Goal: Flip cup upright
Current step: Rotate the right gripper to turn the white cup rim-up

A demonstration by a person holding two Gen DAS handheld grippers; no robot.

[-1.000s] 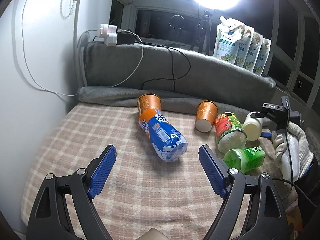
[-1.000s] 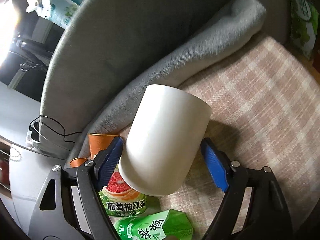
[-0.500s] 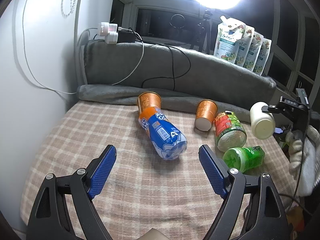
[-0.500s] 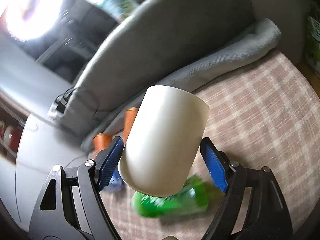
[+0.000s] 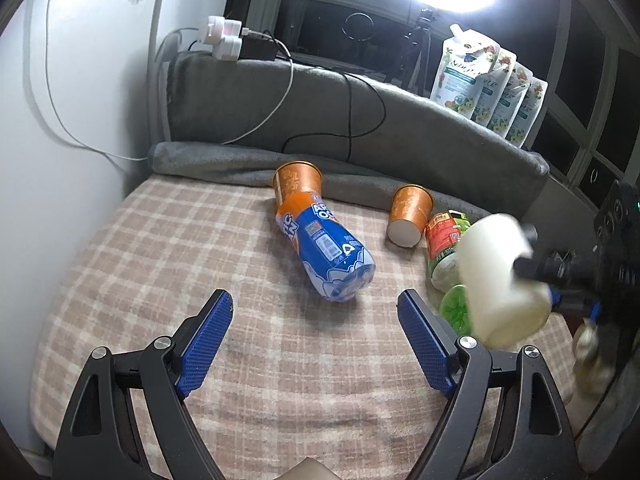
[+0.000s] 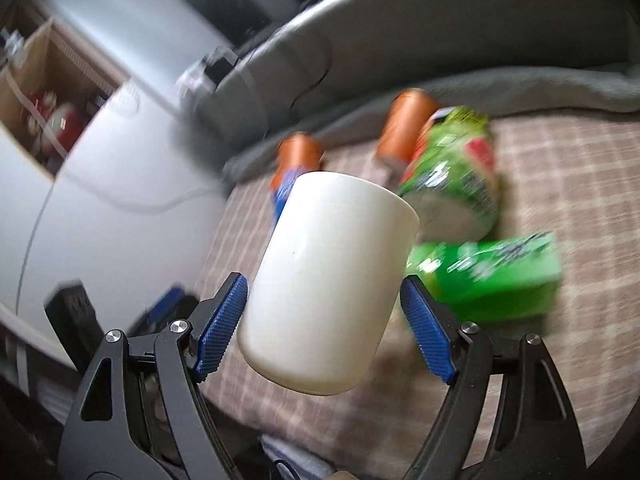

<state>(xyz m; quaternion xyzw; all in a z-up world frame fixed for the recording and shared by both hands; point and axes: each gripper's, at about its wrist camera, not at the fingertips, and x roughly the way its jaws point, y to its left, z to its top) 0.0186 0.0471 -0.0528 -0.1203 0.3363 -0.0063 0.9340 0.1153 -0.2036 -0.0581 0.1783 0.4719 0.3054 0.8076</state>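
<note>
While the right hand-held gripper (image 6: 324, 320) gripped the white cup (image 6: 328, 284) tilted above the checked blanket (image 5: 200, 240), mid-flip, the left hand-held gripper (image 5: 316, 340) hung open; next, seemingly, setting it upright.

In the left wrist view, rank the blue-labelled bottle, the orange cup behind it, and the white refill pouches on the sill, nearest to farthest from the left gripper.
From the left gripper:
1. Blue-labelled bottle, lying on the plaid blanket just ahead of the fingers.
2. Orange cup, behind the bottle's far end, by the grey bolster.
3. White refill pouches, up on the sill at the far right.

Green bottles (image 6: 452, 184) motion-blurred, labels unreadable.
</note>
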